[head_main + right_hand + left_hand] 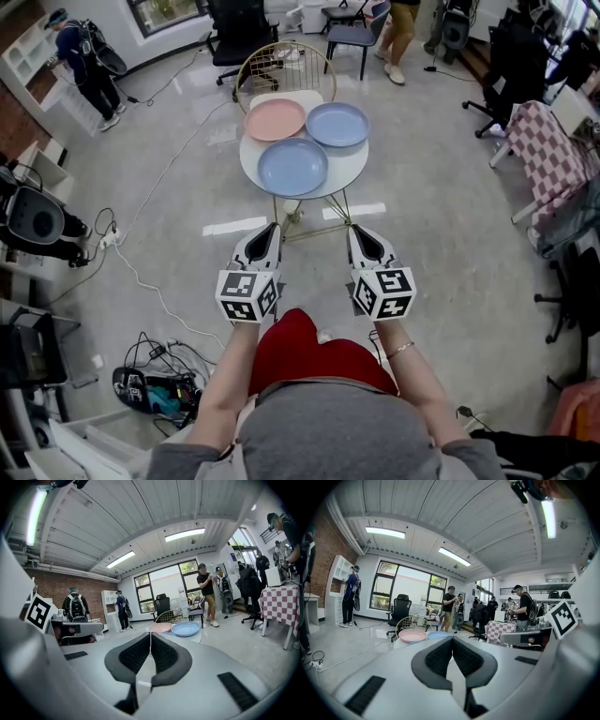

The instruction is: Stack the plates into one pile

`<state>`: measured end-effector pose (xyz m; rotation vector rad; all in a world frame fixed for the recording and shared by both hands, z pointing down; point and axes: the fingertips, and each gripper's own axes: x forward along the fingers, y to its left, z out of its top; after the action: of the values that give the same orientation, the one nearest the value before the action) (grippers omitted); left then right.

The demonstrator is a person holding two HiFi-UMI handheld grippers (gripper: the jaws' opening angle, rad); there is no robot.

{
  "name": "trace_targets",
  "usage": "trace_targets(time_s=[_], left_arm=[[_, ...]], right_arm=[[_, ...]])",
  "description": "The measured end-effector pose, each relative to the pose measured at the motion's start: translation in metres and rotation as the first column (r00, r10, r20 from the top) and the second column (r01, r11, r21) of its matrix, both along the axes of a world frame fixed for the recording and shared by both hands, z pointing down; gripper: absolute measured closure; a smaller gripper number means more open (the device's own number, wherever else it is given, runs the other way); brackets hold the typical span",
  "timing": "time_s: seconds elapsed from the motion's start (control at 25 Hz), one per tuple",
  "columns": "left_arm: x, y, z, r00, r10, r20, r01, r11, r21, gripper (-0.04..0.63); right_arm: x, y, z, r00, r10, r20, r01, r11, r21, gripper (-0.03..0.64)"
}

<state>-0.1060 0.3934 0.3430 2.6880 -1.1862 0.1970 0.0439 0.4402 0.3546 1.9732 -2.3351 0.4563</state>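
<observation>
Left gripper point(271, 231) and right gripper point(357, 232), side by side, jaws of each closed with nothing between them; ahead of both jaws, well apart, round worktop point(354, 169) bearing pink plate point(275, 119), far blue plate point(337, 124) and near blue plate point(292, 166), unstacked; near blue plate closest to the jaws.

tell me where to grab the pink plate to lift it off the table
Probably the raised rim on the left of the pink plate, clear of the far blue plate and near blue plate. It lies flat, so come in low from the left with the left hand-held gripper.
</observation>
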Motion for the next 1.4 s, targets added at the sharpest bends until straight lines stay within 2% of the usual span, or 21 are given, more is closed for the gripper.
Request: trace_targets(time_s=[0.4,0.64,1.0,1.4], left_arm=[[0.006,-0.064,0.015,0.999,-0.020,0.027,0.020,0.999,-0.029,0.580],[0.015,-0.140,0.037,1.000,-0.028,0.013,0.028,0.996,-0.081,0.580],[0.005,-0.273,0.067,0.997,-0.023,0.072,0.033,0.991,-0.133,0.580],[-0.011,-0.364,0.083,0.998,-0.001,0.057,0.011,0.985,-0.175,0.580]], right_arm=[[0.019,-0.051,0.005,0.999,0.028,0.024,-0.028,1.000,-0.008,0.588],[0.037,-0.122,0.021,0.999,0.041,0.024,-0.040,0.998,-0.047,0.588],[0.037,-0.253,0.042,0.997,0.078,0.021,-0.075,0.990,-0.118,0.588],[0.047,-0.336,0.056,0.984,0.179,0.004,-0.176,0.970,-0.166,0.588]])
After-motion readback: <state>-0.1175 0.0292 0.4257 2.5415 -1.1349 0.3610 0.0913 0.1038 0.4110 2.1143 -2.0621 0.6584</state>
